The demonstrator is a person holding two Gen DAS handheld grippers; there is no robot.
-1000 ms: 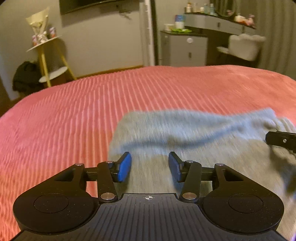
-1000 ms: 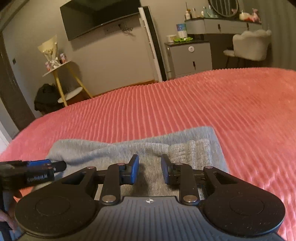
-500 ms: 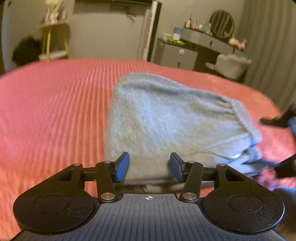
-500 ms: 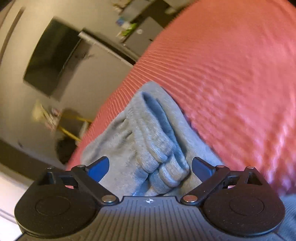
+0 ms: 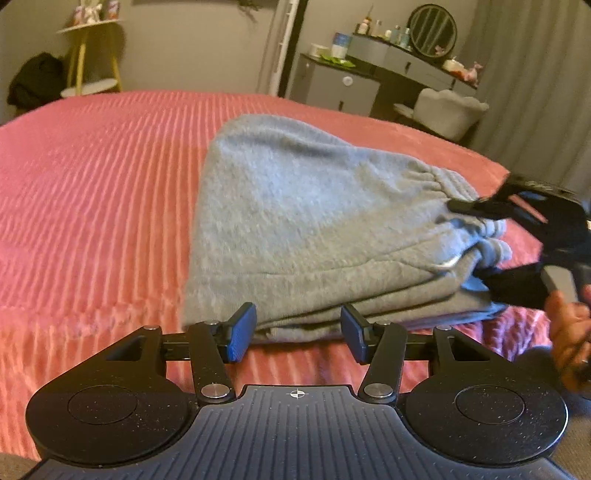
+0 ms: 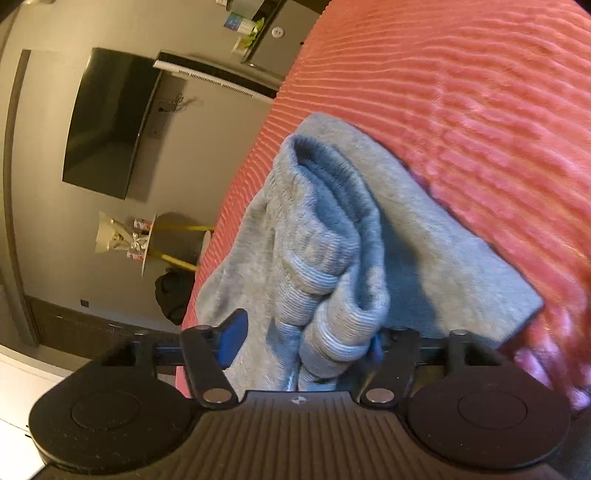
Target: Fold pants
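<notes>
The grey pants lie folded in a thick stack on the pink ribbed bedspread. My left gripper is open and empty at the near edge of the stack. My right gripper is at the waistband end on the right, with the stack's edge between its fingers. In the right wrist view the ribbed waistband bunches between the blue pads of the right gripper, and the jaws stand wide around it without clamping.
Beyond the bed stand a yellow-legged side table, a grey dresser, a vanity with a round mirror and a white chair. A TV hangs on the wall. The bed edge is near me.
Both grippers pulled back to the near side of the bed. The right gripper rolled sideways, opened wide and came in around the waistband end. The left gripper stayed open.
</notes>
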